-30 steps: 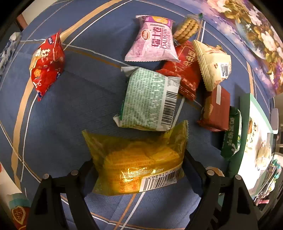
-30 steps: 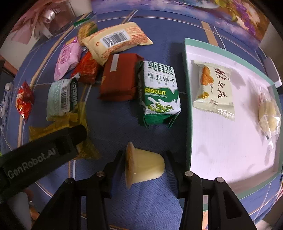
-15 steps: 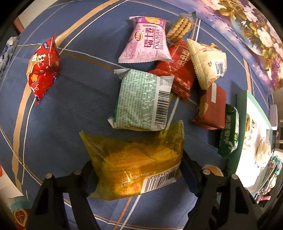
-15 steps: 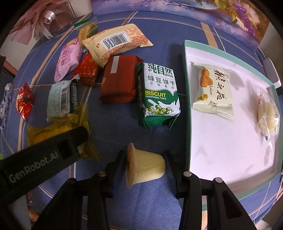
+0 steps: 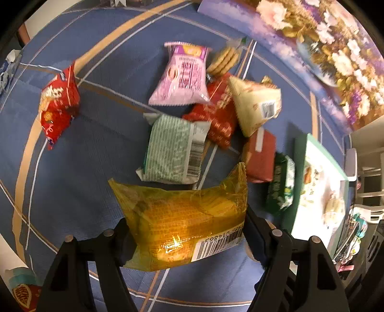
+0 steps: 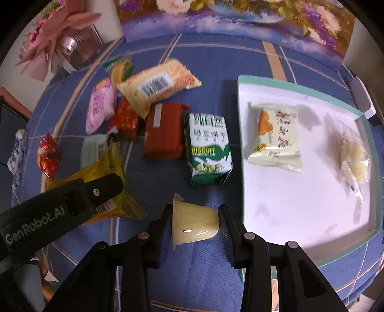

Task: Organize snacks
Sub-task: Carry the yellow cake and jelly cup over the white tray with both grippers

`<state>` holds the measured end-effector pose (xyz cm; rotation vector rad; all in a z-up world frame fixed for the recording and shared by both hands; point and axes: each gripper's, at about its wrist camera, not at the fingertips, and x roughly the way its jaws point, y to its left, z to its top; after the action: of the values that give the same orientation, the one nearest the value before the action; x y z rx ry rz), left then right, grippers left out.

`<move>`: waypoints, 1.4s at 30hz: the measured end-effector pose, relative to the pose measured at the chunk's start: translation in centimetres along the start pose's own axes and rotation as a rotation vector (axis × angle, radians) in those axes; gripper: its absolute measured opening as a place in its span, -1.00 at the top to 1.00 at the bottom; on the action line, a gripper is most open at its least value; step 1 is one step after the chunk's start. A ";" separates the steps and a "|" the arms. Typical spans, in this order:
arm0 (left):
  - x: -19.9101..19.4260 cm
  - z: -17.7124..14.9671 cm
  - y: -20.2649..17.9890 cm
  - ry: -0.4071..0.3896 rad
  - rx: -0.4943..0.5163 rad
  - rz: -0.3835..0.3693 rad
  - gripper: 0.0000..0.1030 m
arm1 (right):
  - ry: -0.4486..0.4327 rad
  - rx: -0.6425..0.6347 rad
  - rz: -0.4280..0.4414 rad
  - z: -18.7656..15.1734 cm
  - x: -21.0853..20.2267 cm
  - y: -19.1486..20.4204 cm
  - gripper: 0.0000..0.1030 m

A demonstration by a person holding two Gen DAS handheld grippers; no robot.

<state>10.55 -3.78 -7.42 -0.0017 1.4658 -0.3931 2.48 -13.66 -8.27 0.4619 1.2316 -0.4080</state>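
A blue tablecloth (image 6: 204,60) meets a floral painting (image 6: 228,19) behind.

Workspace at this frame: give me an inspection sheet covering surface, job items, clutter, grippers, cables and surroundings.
Surface: blue tablecloth with tan and white stripes.
Job's things: white tray with a green rim holds a cream packet and a clear-wrapped snack. Loose on the cloth: green biscuit pack, brown-red pack, pink packet, pale green packet, small red packet, others piled together.
Clutter: nothing seen beyond the snacks.
Grippers: left gripper closing on the yellow wafer pack, pads pressing its ends; right gripper shut on the jelly cup.
Cables: nothing seen.
Surroundings: floral panel behind the table; pink ribbon decoration.
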 end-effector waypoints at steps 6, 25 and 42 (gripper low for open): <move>-3.1 0.7 -0.9 -0.055 0.001 -0.041 -0.50 | -0.065 0.018 0.019 1.2 -2.4 -0.3 0.23; -2.6 -2.8 -7.2 -0.079 0.203 -0.090 -0.50 | -0.081 0.346 -0.087 -0.1 -4.0 -13.5 0.23; 1.9 -9.2 -16.3 0.028 0.490 -0.082 -0.50 | -0.028 0.604 -0.143 -4.1 -3.7 -24.9 0.23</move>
<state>-2.40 -17.42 -6.48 0.3371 1.3679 -0.8133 -15.15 -32.15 -8.70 0.8800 1.1052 -0.9156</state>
